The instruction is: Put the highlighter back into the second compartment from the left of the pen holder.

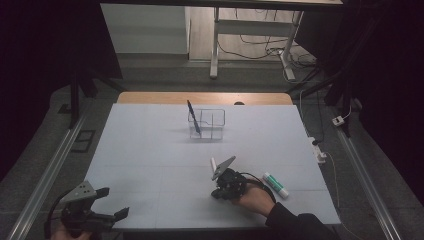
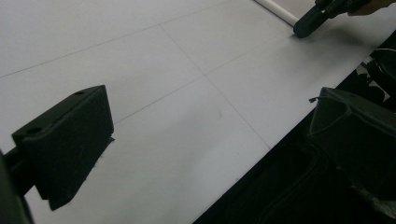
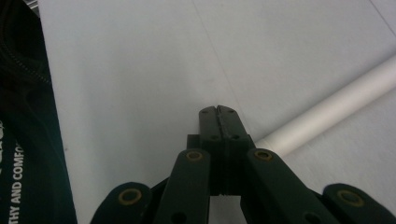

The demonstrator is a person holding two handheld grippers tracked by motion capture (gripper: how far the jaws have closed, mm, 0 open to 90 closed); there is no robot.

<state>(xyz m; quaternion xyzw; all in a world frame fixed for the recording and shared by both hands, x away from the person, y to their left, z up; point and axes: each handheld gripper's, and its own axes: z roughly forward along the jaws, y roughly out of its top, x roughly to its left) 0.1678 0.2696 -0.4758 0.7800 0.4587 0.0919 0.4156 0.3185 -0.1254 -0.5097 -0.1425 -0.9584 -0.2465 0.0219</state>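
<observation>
Working over a wide white surface (image 1: 150,165), largest thing in the scene. Toward its far middle stands a clear organizer box (image 1: 207,124) with a dark blue pen (image 1: 193,118) leaning upright in its left compartment. A white tube with green cap (image 1: 276,183) lies near the right edge, just beside the person's right hand (image 1: 256,199).

Right gripper (image 3: 218,111) sits near centre-right, jaws shut flat against each other with nothing between them. A white pen-like stick (image 3: 327,112) lies on the surface just beside the jaw tips, to their right in the right gripper view; cannot tell if it touches them. In the high view its tip (image 1: 213,164) pokes out from behind the grey plate.

Left gripper (image 1: 114,202) is at the near-left corner, jaws wide apart and holding nothing, well apart from the stick.

Judgement: step in hand is picking up the white stick, likely for the box. To do it well, open the right jaws first, line them across the stick rather than along it, straddle it near its middle, come down to the surface, then close. Closed jaws nudging it risk rolling it away
</observation>
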